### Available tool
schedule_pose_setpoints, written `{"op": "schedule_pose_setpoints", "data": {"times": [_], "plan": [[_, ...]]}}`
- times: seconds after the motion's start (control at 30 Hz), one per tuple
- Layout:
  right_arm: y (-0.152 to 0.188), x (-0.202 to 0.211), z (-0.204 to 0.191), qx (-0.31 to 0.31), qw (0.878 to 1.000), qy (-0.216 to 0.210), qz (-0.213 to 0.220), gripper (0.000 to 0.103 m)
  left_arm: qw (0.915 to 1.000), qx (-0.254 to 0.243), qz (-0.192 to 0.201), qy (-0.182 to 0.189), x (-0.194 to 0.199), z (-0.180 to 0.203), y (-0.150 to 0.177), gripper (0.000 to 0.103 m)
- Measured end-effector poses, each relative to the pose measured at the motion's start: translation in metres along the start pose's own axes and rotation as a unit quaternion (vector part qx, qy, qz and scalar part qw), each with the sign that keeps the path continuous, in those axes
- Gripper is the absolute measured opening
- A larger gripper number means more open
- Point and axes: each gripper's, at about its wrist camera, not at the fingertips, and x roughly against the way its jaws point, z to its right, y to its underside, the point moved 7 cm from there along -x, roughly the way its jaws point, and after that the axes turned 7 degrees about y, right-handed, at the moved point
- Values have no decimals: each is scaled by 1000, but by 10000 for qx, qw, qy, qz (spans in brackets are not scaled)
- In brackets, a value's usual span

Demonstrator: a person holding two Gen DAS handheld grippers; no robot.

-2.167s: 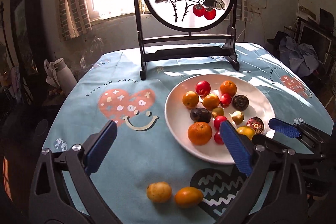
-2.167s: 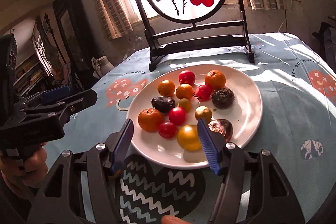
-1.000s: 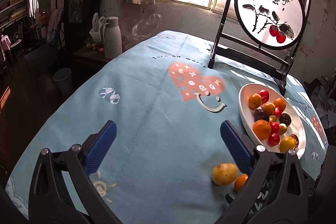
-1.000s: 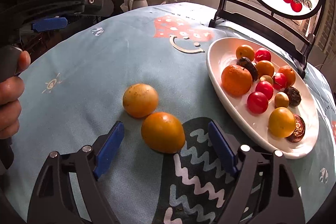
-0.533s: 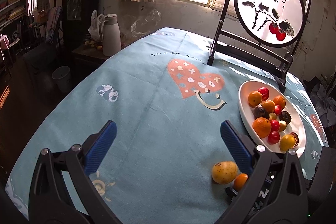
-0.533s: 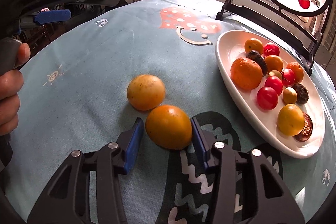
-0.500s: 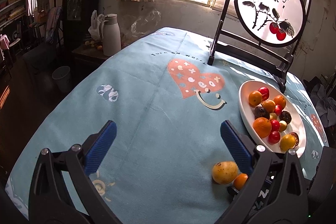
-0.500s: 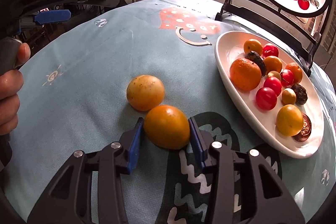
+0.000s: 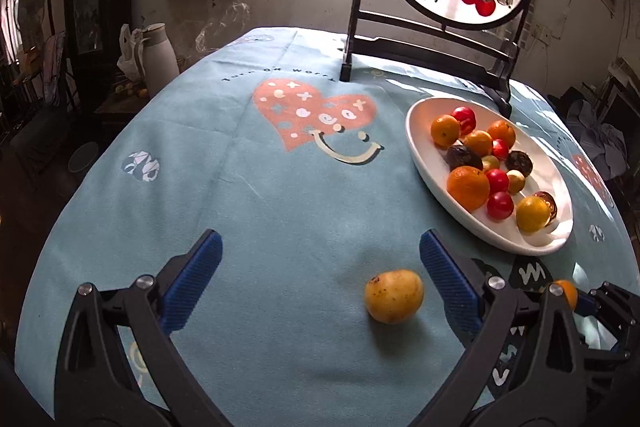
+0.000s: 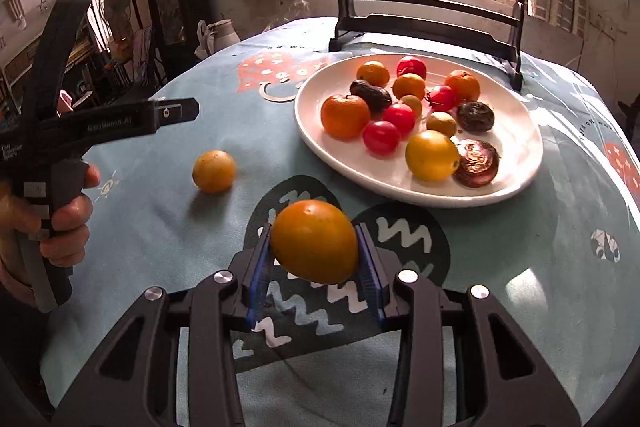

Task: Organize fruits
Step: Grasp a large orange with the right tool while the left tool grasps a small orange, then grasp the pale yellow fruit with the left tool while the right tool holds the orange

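Your right hand-held gripper (image 10: 316, 261) is pinching the orange fruit (image 10: 315, 242) across its widest part, one blue pad on each flank, and the fruit appears lifted clear of the counter (image 10: 168, 227), just short of the near rim of the white plate (image 10: 516, 143). Judging by its smooth, taut skin, it is probably light, firm and somewhat slippery; it is rounded, so it could roll out of the pads if you tilt or loosen your grip, and squeezing harder may bruise it. Keep the hold on the middle and release low, into the bare patch of the plate nearest you, so it does not knock the fruit already heaped there. Your left hand-held gripper (image 9: 320, 283) is spread wide and holds nothing; it hangs over the counter with the speckled yellow fruit (image 9: 394, 295) lying just inside its right pad, well short of the plate. That one looks equally round and free to roll, so take it squarely across the middle too. From the left wrist view only a sliver of the orange fruit shows past the gripper frame. Whether the held fruit's underside touches the cloth is hard to tell, and the fruit's far side is hidden.
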Motion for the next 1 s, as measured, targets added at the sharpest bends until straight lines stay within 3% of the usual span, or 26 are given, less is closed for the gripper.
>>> {"op": "schedule_pose_setpoints", "data": {"times": [0.17, 0.23, 0.3, 0.4, 1.0], "plan": [[-7, 7, 22, -468, 9987, 151, 122, 41, 9968, -664, -292, 324, -11, 35, 15, 97], [-8, 8, 26, -514, 9984, 210, 133, 41, 9947, -907, -336, 335, -14, 43, 20, 91], [-8, 9, 27, -544, 9981, 253, 124, 41, 9926, -1041, -449, 434, -19, 49, 25, 78], [-6, 8, 31, -613, 9977, 275, 77, 41, 9910, -1014, -693, 530, -28, 50, 33, 67], [-7, 8, 28, -600, 9978, 259, 80, 41, 9903, -1024, -918, 215, -39, 41, 39, 38]]}}
